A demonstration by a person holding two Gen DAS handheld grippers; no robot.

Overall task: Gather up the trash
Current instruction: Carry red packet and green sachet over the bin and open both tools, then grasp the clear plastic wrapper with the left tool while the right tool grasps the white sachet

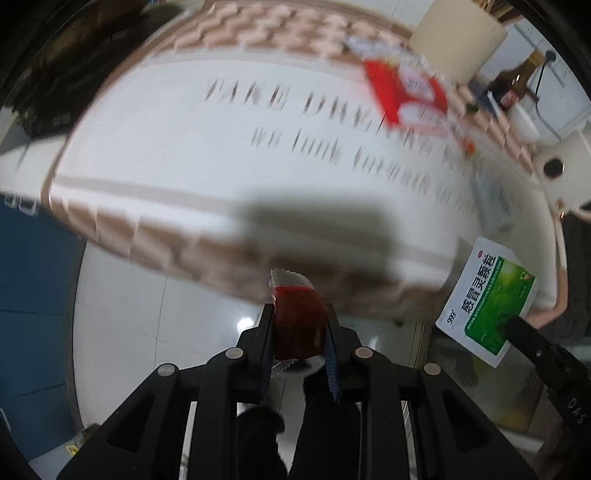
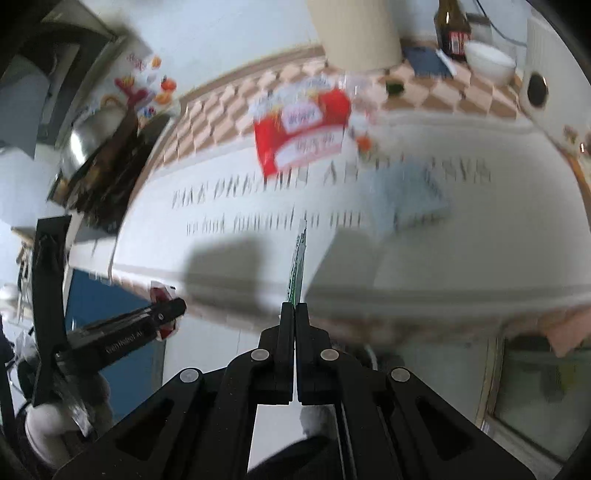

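Note:
My left gripper (image 1: 299, 314) is shut on a small red sauce packet (image 1: 297, 321) with a clear serrated top, held off the near edge of the table over the floor. My right gripper (image 2: 295, 308) is shut on a green and white medicine sachet (image 2: 298, 258), seen edge-on there and face-on in the left wrist view (image 1: 487, 301). The left gripper and its red packet also show in the right wrist view (image 2: 164, 310). A red and white snack bag (image 1: 406, 92) (image 2: 303, 129) lies on the far part of the table.
The table has a white cloth (image 1: 221, 155) with printed lettering and a checkered border. At the far side stand a cream cylinder (image 1: 458, 37), a dark bottle (image 2: 452, 29) and a white bowl (image 2: 489, 61). A clear wrapper (image 2: 410, 199) lies on the cloth. Both views are motion-blurred.

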